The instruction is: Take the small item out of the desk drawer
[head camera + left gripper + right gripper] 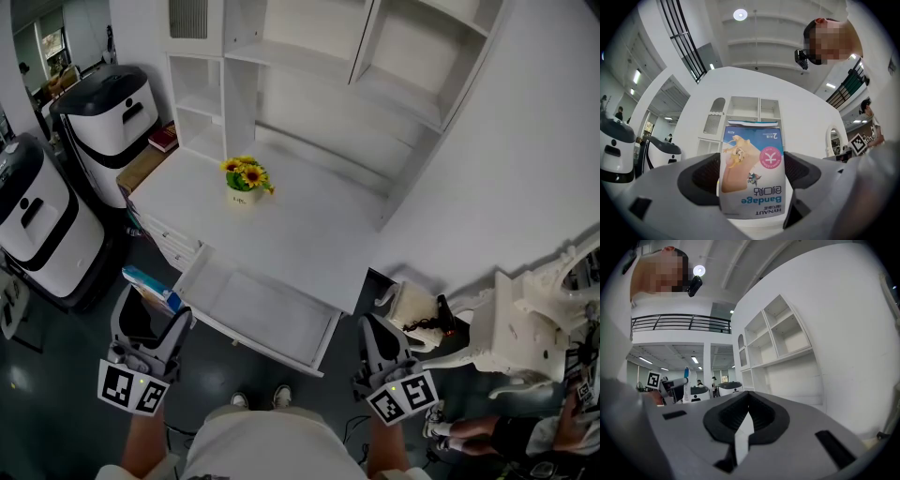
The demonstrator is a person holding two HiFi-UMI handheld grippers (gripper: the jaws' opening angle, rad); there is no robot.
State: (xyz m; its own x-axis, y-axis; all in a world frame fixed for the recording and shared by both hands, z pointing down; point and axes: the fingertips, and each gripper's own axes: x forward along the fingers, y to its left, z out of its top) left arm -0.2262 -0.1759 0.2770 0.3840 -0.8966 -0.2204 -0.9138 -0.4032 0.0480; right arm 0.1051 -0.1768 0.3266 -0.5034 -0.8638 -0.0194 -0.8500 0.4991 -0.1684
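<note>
The small item is a blue and white bandage box [752,173]. My left gripper [751,180] is shut on it, a dark pad pressing each side. In the head view the left gripper [150,317] holds the box [150,284] in the air, left of the open white desk drawer [258,307]. The drawer's inside looks bare. My right gripper [373,330] hangs right of the drawer's front corner, and its pads [761,416] meet with nothing between them. From the right gripper view, the left gripper [670,383] and the box [686,379] show far off at the left.
A pot of sunflowers [245,178] stands on the white desk [309,234] under open shelves [309,56]. Two white and black machines [108,112] [37,225] stand at the left, with a red book [164,138] beside them. A white frame [525,328] and a seated person [525,431] are at the right.
</note>
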